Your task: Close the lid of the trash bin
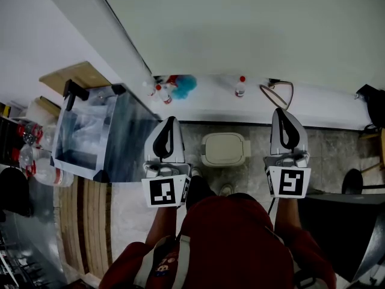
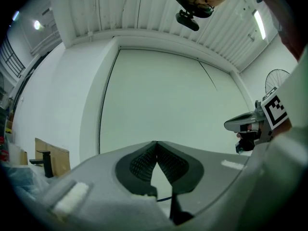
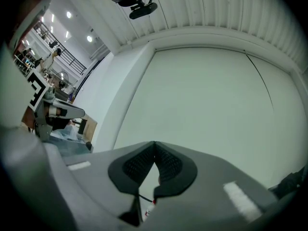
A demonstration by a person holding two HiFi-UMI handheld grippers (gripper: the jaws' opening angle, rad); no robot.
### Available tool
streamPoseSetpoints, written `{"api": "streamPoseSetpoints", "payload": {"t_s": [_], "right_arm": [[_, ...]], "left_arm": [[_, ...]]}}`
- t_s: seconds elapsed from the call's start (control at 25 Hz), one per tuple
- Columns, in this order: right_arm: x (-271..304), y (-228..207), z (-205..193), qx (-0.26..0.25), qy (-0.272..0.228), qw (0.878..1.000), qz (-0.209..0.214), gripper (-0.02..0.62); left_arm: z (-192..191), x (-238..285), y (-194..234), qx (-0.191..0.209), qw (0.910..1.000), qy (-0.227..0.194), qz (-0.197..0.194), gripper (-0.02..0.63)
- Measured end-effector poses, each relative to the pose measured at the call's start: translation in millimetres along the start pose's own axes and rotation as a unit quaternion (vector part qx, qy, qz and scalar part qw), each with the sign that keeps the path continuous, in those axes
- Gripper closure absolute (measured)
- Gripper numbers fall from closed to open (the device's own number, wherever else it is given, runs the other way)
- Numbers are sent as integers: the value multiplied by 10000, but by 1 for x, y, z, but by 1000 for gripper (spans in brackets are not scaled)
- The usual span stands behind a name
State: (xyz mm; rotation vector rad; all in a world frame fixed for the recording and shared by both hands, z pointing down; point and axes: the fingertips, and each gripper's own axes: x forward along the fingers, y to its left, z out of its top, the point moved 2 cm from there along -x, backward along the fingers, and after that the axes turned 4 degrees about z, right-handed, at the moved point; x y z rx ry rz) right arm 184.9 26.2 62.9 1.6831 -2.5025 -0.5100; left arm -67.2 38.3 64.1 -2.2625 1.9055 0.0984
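The trash bin (image 1: 225, 149) stands on the floor by the wall, between our two grippers. Its lid lies flat and faces up, and its longer side runs left to right in the head view. The clear box (image 1: 90, 134) at left holds crumpled clear plastic. The left gripper (image 1: 171, 125) and right gripper (image 1: 283, 116) have jaws together and empty.

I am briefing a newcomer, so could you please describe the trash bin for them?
Follow the long pale wall down to the grey floor at its foot. The trash bin stands there, right of the big clear box. It alone is cream and rounded, with its lid down.
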Motion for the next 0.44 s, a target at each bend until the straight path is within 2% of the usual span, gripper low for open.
{"api": "streamPoseSetpoints", "payload": {"t_s": [0.08, 0.44], "right_arm": [[-1, 2, 0, -16, 10, 10000, 32, 595], [-1, 6, -5, 1, 84, 9999, 88, 595]], "left_arm": [[-3, -3, 0, -22, 10000, 79, 11, 601], [-1, -6, -1, -32, 10000, -74, 47, 601]]}}
